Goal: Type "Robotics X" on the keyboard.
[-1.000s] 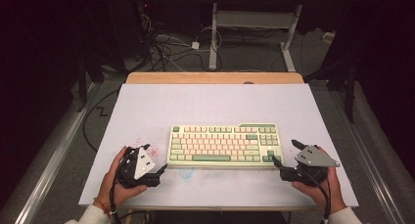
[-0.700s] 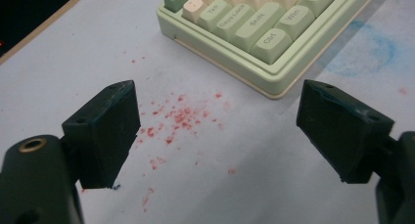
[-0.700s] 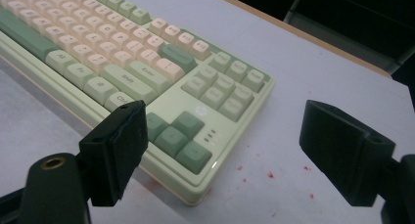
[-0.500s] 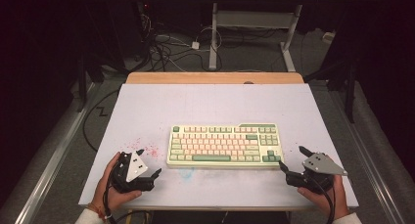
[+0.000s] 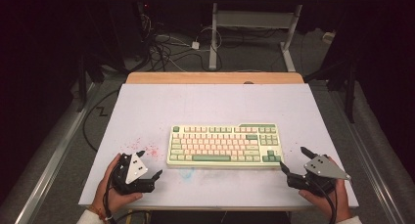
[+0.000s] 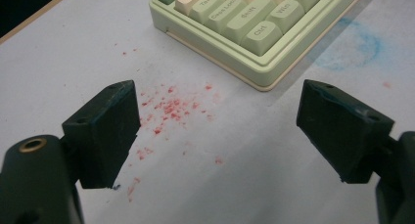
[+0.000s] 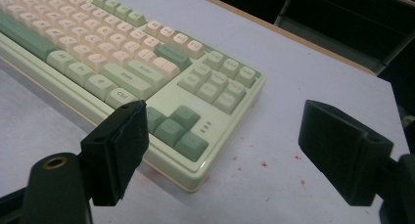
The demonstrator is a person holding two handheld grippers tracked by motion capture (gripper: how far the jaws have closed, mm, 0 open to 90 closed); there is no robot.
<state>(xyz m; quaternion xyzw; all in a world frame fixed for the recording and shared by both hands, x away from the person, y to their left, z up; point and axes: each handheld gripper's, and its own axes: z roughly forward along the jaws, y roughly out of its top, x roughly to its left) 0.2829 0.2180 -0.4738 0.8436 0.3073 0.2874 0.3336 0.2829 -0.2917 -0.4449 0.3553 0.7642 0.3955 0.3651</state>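
While the keyboard [image 5: 224, 145] lies mid-desk [image 5: 161, 106], the left claw [image 5: 147, 164] and right claw [image 5: 292, 159] sit spread wide, empty, near its two front corners.

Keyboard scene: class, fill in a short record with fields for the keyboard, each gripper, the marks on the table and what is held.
keyboard: pale green and cream keyboard, flat on the table, long side toward the person
left gripper: left gripper open, near the keyboard's front left corner, not touching it
right gripper: right gripper open, beside the keyboard's front right corner
marks: red specks left of the keyboard; blue smudge in front of it
held: nothing in either gripper
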